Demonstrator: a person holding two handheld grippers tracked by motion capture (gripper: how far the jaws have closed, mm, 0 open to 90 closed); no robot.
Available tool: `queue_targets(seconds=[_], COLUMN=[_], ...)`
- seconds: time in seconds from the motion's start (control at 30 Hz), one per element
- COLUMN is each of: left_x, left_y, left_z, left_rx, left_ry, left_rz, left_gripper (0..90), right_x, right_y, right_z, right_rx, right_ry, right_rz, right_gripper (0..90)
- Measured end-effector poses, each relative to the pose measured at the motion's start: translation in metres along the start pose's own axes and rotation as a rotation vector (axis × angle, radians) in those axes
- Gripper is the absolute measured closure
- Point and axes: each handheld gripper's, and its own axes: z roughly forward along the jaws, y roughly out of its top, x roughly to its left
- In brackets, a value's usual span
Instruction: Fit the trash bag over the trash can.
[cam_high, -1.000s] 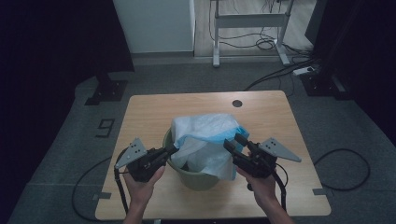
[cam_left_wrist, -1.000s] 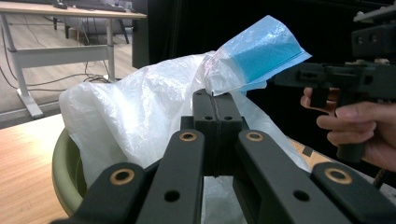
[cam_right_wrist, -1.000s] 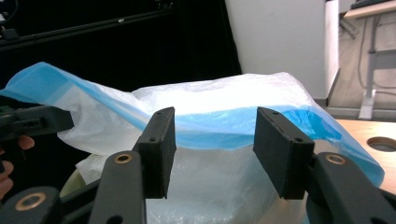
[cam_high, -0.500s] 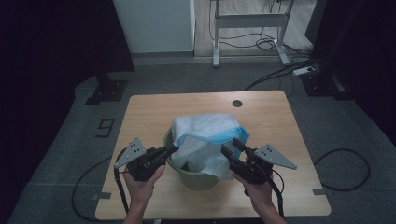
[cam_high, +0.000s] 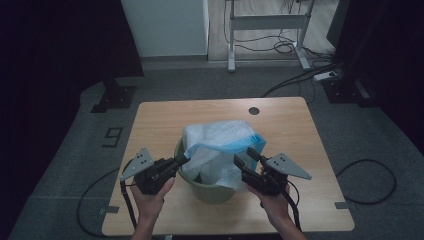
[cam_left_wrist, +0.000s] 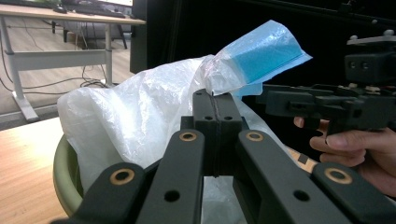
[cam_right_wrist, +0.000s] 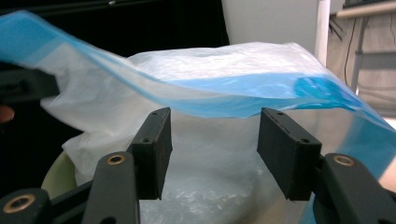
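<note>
Left hand-held gripper (cam_high: 184, 159) has its jaws pressed fully together on the blue hem of the bin liner (cam_high: 220, 145), pinching the film at the near-left of the rim. Across from it, the right hand-held gripper (cam_high: 248, 156) stands about half open; its jaws have just been opening, and in the right gripper view the blue hem runs just above and beyond the pads (cam_right_wrist: 156, 140), with white film behind them and nothing pressed between them. Between the two hand-held grippers sits the green bin (cam_high: 207, 190), on the near half of the worktop (cam_high: 165, 115), with the liner bunched up out of its mouth and not yet folded down over the rim.

I judge the step in hand to be fitting the liner: one side is held, the other freed for a new bite. The next move calls for the right hand-held gripper to close on the hem ahead of it, then for both to draw the opening apart and down over the rim. Beyond the worktop stand a desk frame (cam_high: 265, 22) and loose cables (cam_high: 300, 77) on the floor.
</note>
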Motion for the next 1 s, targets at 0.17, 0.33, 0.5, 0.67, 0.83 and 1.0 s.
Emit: queue_targets(seconds=[0.17,0.33,0.5,0.67,0.83,1.0], left_x=[-0.001,-0.001,0.0,-0.001,-0.001,-0.002], left_y=[0.001,0.0,0.001,0.002,0.003,0.006], left_z=[0.002,0.004,0.004,0.003,0.004,0.004], left_rx=[0.007,0.011,0.01,0.005,0.006,-0.001], left_ry=[-0.003,-0.007,-0.006,-0.006,-0.012,-0.01], left_rz=[0.001,-0.002,-0.003,-0.004,-0.007,-0.006], left_gripper=[90.0,90.0,90.0,90.0,90.0,90.0], right_x=[0.011,0.015,0.014,0.014,0.016,0.022], right_y=[0.004,0.008,0.005,0.002,0.001,0.004], right_z=[-0.001,-0.001,0.0,0.003,0.007,0.008], right_rx=[-0.007,-0.005,0.009,0.025,0.026,0.019], right_ry=[0.005,0.014,0.027,0.021,0.013,0.034], right_rz=[-0.098,-0.13,-0.111,-0.107,-0.131,-0.167], right_gripper=[43.7,44.8,45.0,45.2,46.7,49.7])
